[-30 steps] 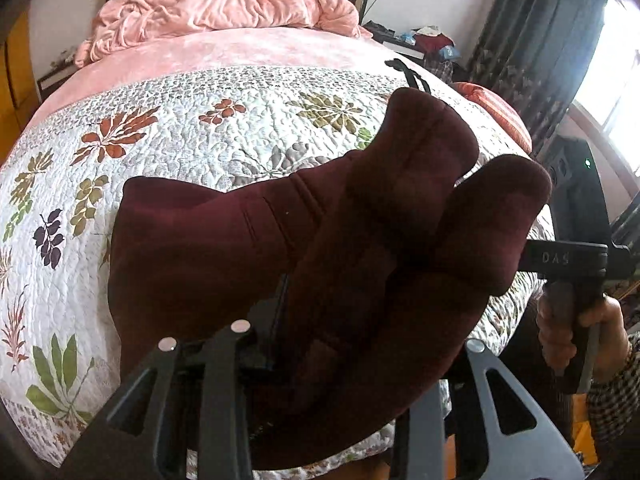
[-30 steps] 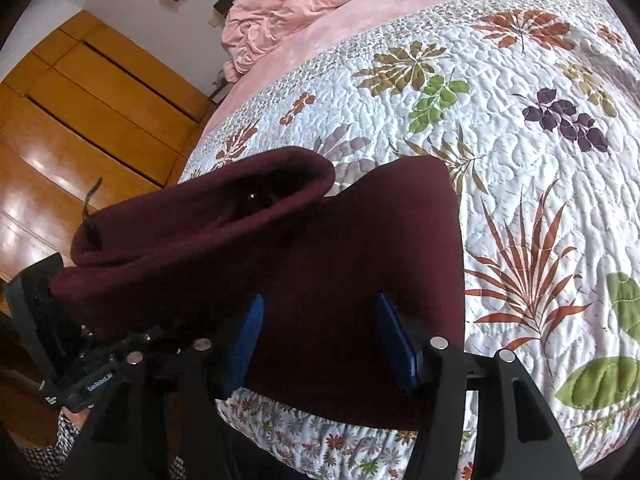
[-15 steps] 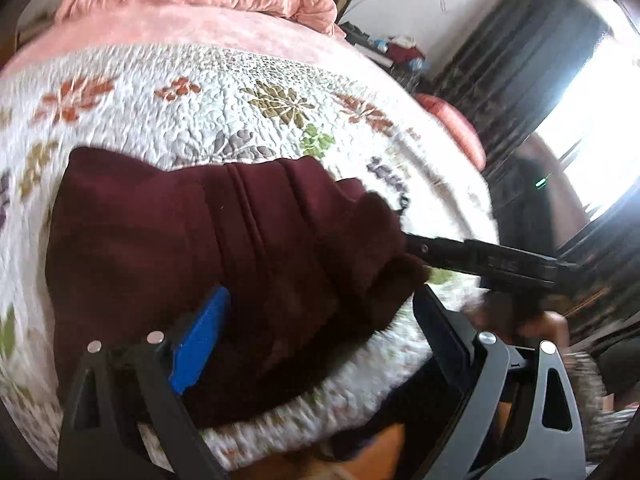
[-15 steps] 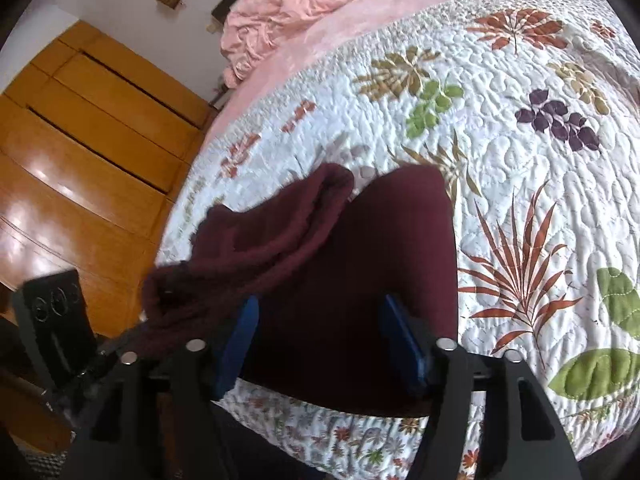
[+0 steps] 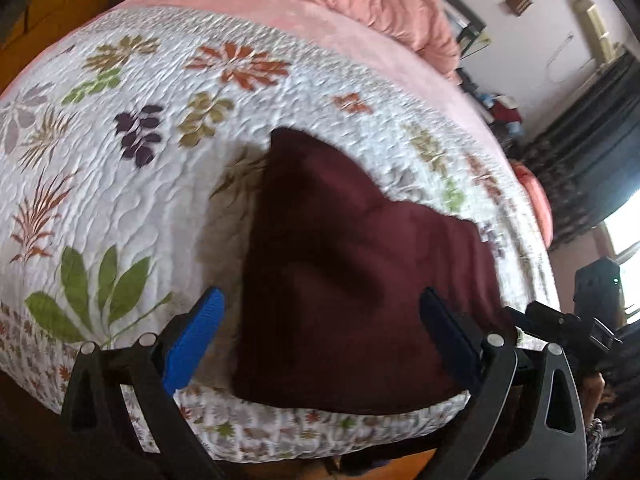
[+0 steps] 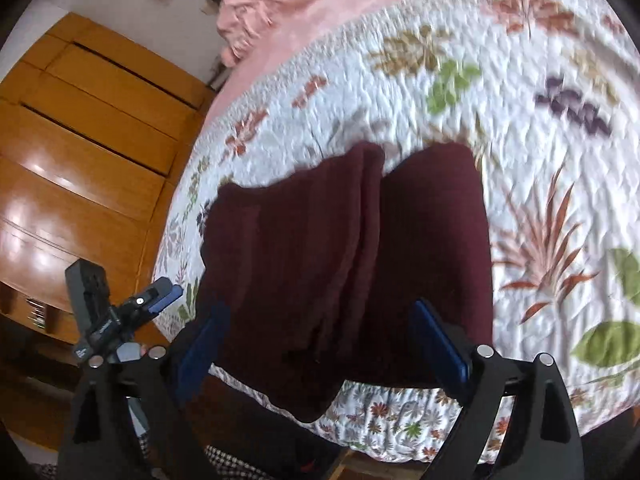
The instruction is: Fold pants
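Both tongs have just let go: the left tongs (image 5: 320, 344), which a second ago gripped a raised bunch of cloth, now stand wide and are still spreading, pads clear of the fabric. The right tongs (image 6: 320, 344) are opening too, with nothing pinched. So the maroon pants (image 5: 352, 264) have dropped into a folded stack, and this fold looks finished. The stack lies flat at the near edge of the floral quilt (image 5: 120, 152), in front of both tongs, 1 corner drooping over the bed's edge.
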A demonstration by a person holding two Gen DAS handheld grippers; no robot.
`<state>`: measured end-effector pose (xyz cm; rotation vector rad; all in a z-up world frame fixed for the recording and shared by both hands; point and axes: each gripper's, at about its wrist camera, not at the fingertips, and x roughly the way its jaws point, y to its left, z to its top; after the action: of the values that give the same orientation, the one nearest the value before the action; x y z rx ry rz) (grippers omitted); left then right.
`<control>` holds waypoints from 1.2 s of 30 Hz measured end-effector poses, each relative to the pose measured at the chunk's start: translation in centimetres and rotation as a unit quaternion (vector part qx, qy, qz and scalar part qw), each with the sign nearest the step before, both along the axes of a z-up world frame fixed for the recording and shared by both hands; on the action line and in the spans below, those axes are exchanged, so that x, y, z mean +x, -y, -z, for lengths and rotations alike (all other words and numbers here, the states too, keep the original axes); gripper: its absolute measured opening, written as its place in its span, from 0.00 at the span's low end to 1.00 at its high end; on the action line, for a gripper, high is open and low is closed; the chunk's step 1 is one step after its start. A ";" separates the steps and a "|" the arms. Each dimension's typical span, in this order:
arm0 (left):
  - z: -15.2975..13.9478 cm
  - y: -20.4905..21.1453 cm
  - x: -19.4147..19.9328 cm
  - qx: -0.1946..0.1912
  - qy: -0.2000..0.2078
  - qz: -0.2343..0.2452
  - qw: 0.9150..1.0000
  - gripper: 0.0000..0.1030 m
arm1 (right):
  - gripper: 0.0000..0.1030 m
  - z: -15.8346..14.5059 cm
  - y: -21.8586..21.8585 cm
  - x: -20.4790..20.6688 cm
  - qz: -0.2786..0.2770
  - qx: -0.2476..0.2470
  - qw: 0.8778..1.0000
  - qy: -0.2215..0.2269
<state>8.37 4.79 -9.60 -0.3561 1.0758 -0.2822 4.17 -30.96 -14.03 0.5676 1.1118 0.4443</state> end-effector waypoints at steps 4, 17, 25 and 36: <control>1.3 0.2 -0.2 0.046 -0.018 -0.012 0.999 0.95 | 0.90 2.3 -0.7 0.8 -0.014 0.049 0.999 -0.020; 3.2 0.1 -0.6 0.037 -0.045 -0.011 0.998 0.95 | 0.21 1.0 -2.6 1.9 -0.044 0.050 0.997 0.036; 0.5 2.7 -0.7 0.048 -0.009 0.020 0.999 0.95 | 0.19 -5.4 0.9 0.7 -0.034 0.020 0.994 0.102; 2.1 6.9 -0.2 0.096 -0.009 0.056 0.994 0.95 | 0.23 2.4 5.8 2.7 0.007 -0.033 0.999 0.006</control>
<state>8.15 -2.06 -11.72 -0.1255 1.1325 -0.2735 6.87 -36.74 -16.43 0.5129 1.1066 0.3968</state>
